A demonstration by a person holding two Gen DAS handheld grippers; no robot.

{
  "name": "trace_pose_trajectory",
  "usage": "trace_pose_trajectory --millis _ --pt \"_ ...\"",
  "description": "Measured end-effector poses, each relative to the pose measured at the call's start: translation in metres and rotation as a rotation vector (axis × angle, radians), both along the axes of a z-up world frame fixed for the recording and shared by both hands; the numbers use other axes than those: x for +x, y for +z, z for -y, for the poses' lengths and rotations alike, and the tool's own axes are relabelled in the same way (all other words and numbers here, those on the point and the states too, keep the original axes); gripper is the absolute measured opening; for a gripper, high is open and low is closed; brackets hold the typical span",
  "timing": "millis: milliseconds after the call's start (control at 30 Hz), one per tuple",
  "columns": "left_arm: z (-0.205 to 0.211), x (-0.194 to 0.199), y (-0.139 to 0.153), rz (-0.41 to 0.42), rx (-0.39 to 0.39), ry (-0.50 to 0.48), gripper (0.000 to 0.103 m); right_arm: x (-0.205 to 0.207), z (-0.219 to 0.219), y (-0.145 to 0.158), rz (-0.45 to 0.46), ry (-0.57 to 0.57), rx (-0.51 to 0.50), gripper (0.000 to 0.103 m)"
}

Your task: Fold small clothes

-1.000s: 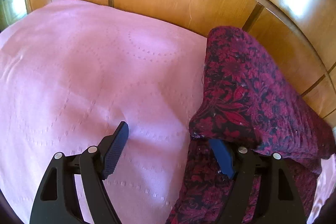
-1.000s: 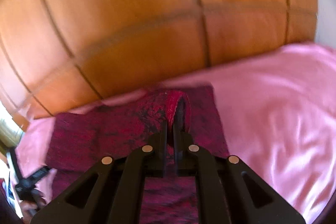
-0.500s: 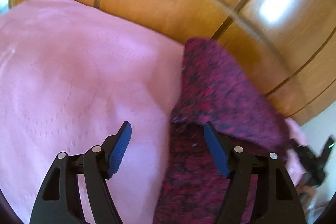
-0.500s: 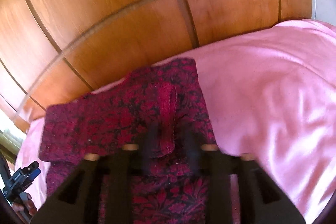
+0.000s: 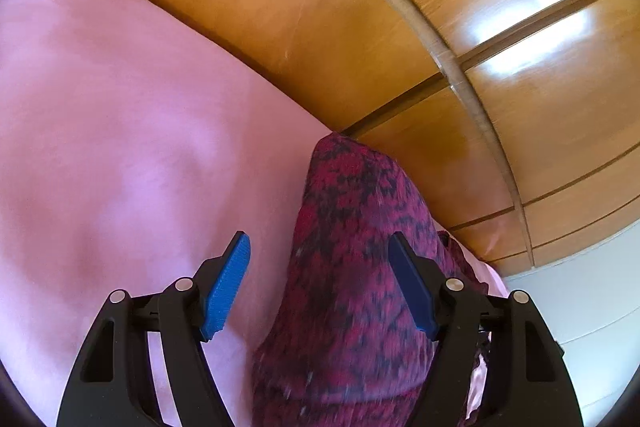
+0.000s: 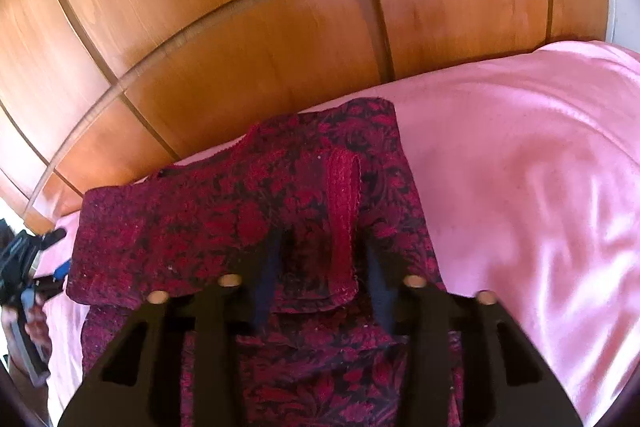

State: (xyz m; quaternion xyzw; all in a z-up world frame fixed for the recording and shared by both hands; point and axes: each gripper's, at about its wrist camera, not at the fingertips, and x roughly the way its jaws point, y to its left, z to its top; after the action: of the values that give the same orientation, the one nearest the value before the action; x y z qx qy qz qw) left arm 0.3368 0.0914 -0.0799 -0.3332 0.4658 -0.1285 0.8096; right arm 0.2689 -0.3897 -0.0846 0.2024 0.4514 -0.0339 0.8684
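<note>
Garment [image 6: 256, 227], one, dark red with a black floral pattern, lies on the pink bedspread [image 6: 520, 155] near the wooden panelled wardrobe [image 6: 240, 27]; its upper part is folded over the lower, and a plain red strip [image 6: 342, 211] runs down the folded layer.

Right gripper [image 6: 320, 287] points steeply down at the fold. Its jaws stand apart and have just been closing a little; the strip's lower end lies between them, the pads not pressing it.

Left gripper [image 5: 320, 287] points down at the garment's left edge with its jaws wide apart. One blue pad [image 5: 226, 291] hangs over the bedspread, the other over the cloth; neither is seen gripping. In the right wrist view this gripper [image 6: 24, 263] shows at the far left, in a hand.
</note>
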Motion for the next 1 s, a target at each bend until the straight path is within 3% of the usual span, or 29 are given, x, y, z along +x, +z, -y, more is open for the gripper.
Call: trace_pose_trajectory --millis 67,100,133,233,300,333,400,433,500,600,633,667,700,800,867,1000 --pt "0.004 0.013 -0.008 -0.026 -0.009 0.002 0.07 0.001 -0.002 -0.001 0.0 0.012 -0.014 0.023" --pt "0.008 0.019 -0.011 -0.027 -0.017 -0.005 0.062 0.002 -0.003 0.001 -0.001 0.019 -0.029 0.017" --pt "0.01 0.021 -0.012 -0.021 -0.026 -0.02 0.032 0.002 -0.005 0.004 0.004 0.026 -0.048 0.008" --pt "0.022 0.011 -0.001 0.036 0.059 -0.019 0.022 -0.007 -0.007 0.023 0.05 0.05 -0.063 0.006" --pt "0.031 -0.001 0.003 0.056 0.146 -0.018 0.021 -0.018 -0.008 0.036 0.077 0.061 -0.087 0.006" --pt "0.039 -0.005 0.002 0.055 0.232 -0.02 0.021 -0.022 -0.008 0.037 0.069 0.064 -0.105 0.005" --pt "0.048 -0.004 -0.006 0.033 0.301 -0.024 0.025 -0.023 -0.008 0.026 0.025 0.063 -0.15 0.004" --pt "0.048 -0.003 -0.008 0.02 0.318 -0.011 0.039 -0.021 -0.007 0.012 -0.015 0.063 -0.148 0.004" --pt "0.049 -0.004 -0.003 0.016 0.371 0.051 0.057 -0.018 -0.007 -0.001 -0.034 0.055 -0.137 0.005" --pt "0.051 -0.02 0.019 0.109 0.44 0.1 0.057 -0.019 -0.003 0.003 -0.024 0.028 -0.121 0.016" --pt "0.054 -0.026 0.026 0.153 0.453 0.099 0.057 -0.021 -0.001 0.008 -0.014 0.004 -0.133 0.034" --pt "0.059 -0.034 0.036 0.22 0.469 0.082 0.057 -0.022 0.0 0.013 -0.002 -0.005 -0.142 0.039" --pt "0.067 -0.041 0.044 0.281 0.493 0.057 0.057 -0.024 0.0 0.019 0.023 -0.011 -0.149 0.039" --pt "0.093 -0.044 0.052 0.356 0.539 -0.054 0.057 -0.03 -0.012 0.044 0.111 -0.004 -0.154 0.042" --pt "0.106 -0.036 0.043 0.328 0.567 -0.118 0.057 -0.027 -0.025 0.049 0.131 0.041 -0.141 0.054" --pt "0.108 -0.012 0.004 0.157 0.55 -0.154 0.054 -0.006 -0.06 0.03 0.076 0.14 -0.2 0.057"
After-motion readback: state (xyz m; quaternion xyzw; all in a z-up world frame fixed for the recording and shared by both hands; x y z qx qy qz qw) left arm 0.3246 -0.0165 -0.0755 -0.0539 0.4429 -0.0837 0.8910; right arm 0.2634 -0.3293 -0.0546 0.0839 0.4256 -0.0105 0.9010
